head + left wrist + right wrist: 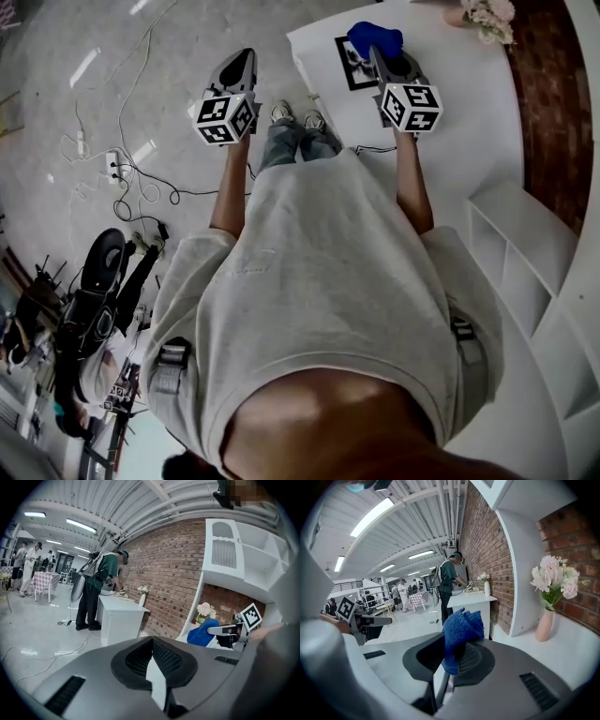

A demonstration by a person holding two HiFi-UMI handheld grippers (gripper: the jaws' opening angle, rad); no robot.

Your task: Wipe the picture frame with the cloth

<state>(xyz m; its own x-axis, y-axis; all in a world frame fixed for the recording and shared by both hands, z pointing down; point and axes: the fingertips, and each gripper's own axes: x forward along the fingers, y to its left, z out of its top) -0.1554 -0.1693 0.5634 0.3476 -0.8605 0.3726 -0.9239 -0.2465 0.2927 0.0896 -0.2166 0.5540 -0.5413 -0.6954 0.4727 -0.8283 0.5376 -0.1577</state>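
1 white table, brick wall, right gripper jaws clenching cloth, left gripper jaws closed

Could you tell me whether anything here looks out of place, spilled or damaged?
Nothing looks damaged or spilled. The only untidy thing is the loose cables sprawling over the floor. The cloth is bunched in the right gripper, over the picture frame on the white table.

Your white table holds a picture frame lying flat, and a pink vase of flowers stands by the wall.
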